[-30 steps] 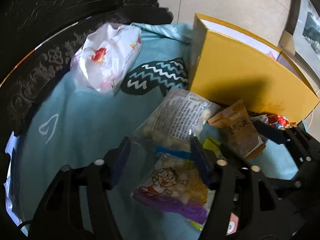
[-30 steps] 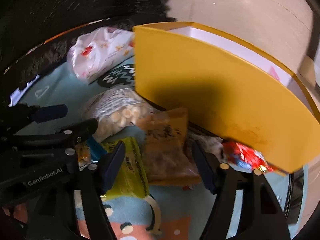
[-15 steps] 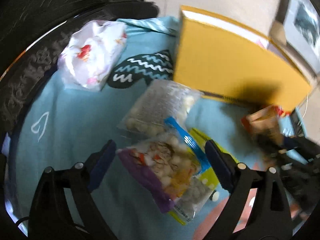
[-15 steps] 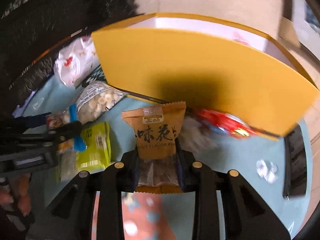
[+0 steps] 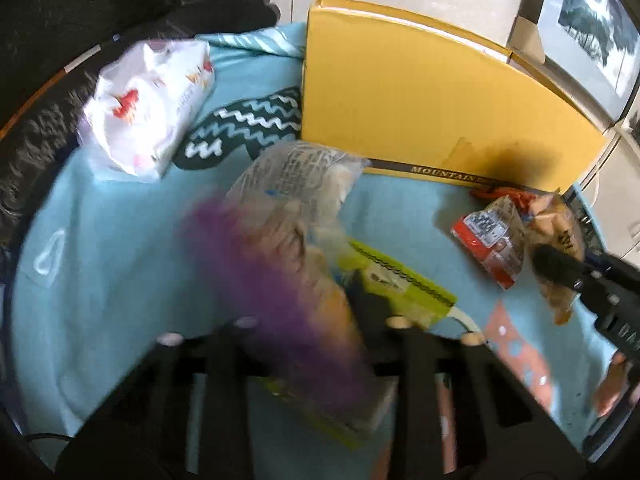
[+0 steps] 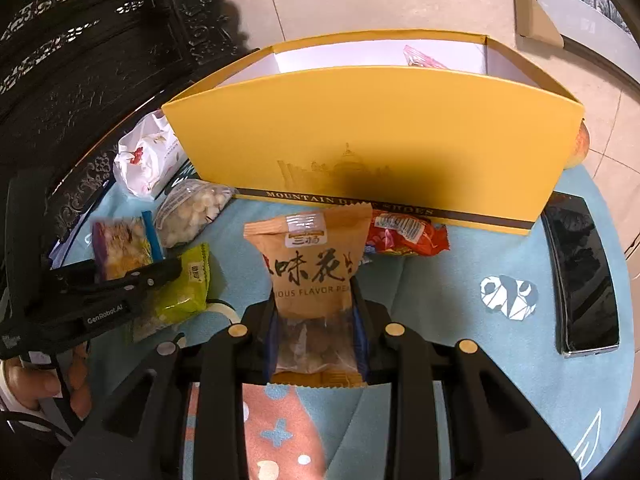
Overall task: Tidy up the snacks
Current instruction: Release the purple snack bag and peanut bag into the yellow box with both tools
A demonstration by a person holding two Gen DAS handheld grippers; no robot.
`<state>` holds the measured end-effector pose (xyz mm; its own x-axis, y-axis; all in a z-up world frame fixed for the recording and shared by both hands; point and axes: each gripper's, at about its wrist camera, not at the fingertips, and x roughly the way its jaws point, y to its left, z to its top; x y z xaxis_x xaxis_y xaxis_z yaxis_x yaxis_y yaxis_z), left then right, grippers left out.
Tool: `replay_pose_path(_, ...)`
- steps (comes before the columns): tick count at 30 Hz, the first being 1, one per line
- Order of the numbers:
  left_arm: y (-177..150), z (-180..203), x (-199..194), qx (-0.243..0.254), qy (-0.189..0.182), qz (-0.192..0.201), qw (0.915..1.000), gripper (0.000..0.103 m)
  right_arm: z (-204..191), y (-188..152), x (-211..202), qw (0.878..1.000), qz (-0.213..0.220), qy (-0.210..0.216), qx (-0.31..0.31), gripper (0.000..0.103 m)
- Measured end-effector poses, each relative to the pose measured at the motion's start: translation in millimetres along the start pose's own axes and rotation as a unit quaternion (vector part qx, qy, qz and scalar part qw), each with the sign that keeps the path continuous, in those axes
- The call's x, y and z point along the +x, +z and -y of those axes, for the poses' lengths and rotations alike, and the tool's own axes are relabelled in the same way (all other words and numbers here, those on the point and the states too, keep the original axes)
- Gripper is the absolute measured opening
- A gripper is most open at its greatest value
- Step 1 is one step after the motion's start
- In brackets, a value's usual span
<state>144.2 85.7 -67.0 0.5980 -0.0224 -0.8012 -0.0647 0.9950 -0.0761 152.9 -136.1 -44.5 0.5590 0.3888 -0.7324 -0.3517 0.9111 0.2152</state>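
My right gripper (image 6: 314, 304) is shut on a brown peanut bag (image 6: 316, 256), held upright in front of the open yellow box (image 6: 372, 132). In the left wrist view the same brown bag (image 5: 556, 232) and right gripper (image 5: 560, 268) show at the right edge. My left gripper (image 5: 316, 300) is shut on a purple and yellow snack bag (image 5: 256, 264), which is blurred. From the right wrist view that purple bag (image 6: 120, 248) sticks up from the left gripper (image 6: 160, 272). A red packet (image 6: 404, 236) lies against the box front.
On the blue cloth lie a yellow-green packet (image 5: 400, 284), a clear bag of white puffs (image 5: 300, 176) and a white plastic bag (image 5: 148, 108). A black phone (image 6: 580, 272) rests at the right. A dark carved chair stands behind.
The left jaws widened, then shut on the purple bag, which now stands tilted up. The right jaws shut on the brown bag and carried it to the front of the yellow box.
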Motion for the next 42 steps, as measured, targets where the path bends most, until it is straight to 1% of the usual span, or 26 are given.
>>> replay_pose_path(3,1,-5,-2,-0.015,-0.005,0.003,0.9999,0.019,0,0,-4,1.000,0.006,0.005,0.002,0.030)
replay_pose_path(6,1,-6,-9,-0.020,-0.007,0.015,0.9997,0.019,-1,1,-8,1.000,0.012,0.010,0.002,0.030)
replay_pose_path(10,-2,-1,-24,-0.021,-0.009,0.031,0.9992,0.019,-1,2,-12,1.000,0.019,0.014,0.003,0.030)
replay_pose_path(14,-5,7,-37,-0.012,-0.006,0.041,0.9991,0.019,-2,4,-16,0.999,0.025,0.020,0.002,0.030)
replay_pose_path(18,-3,12,-46,-0.011,-0.015,0.046,0.9988,0.019,-3,5,-20,0.999,0.031,0.023,0.004,0.030)
replay_pose_path(22,5,24,-58,-0.004,-0.035,0.062,0.9974,0.019,-1,6,-27,0.998,0.044,0.030,0.012,0.030)
replay_pose_path(25,23,39,-68,0.009,-0.038,0.081,0.9959,0.019,3,9,-38,0.997,0.068,0.037,0.021,0.030)
replay_pose_path(26,32,46,-73,0.017,-0.041,0.091,0.9949,0.019,5,11,-43,0.996,0.077,0.039,0.025,0.030)
replay_pose_path(30,63,70,-82,0.038,-0.050,0.110,0.9920,0.019,14,21,-65,0.991,0.120,0.040,0.044,0.030)
replay_pose_path(31,72,75,-83,0.041,-0.052,0.115,0.9911,0.019,17,26,-70,0.990,0.130,0.034,0.045,0.030)
replay_pose_path(34,99,88,-86,0.045,-0.059,0.136,0.9880,0.019,27,45,-75,0.989,0.143,0.013,0.041,0.030)
replay_pose_path(36,117,95,-82,0.046,-0.052,0.147,0.9867,0.019,35,60,-75,0.988,0.151,0.000,0.041,0.030)
replay_pose_path(38,131,96,-75,0.038,-0.053,0.146,0.9872,0.019,42,76,-71,0.986,0.159,-0.011,0.046,0.030)
replay_pose_path(39,142,96,-64,0.030,-0.048,0.139,0.9887,0.019,46,84,-68,0.985,0.163,-0.015,0.049,0.030)
replay_pose_path(42,160,96,-35,0.000,-0.024,0.121,0.9924,0.019,52,104,-51,0.982,0.174,-0.041,0.057,0.031)
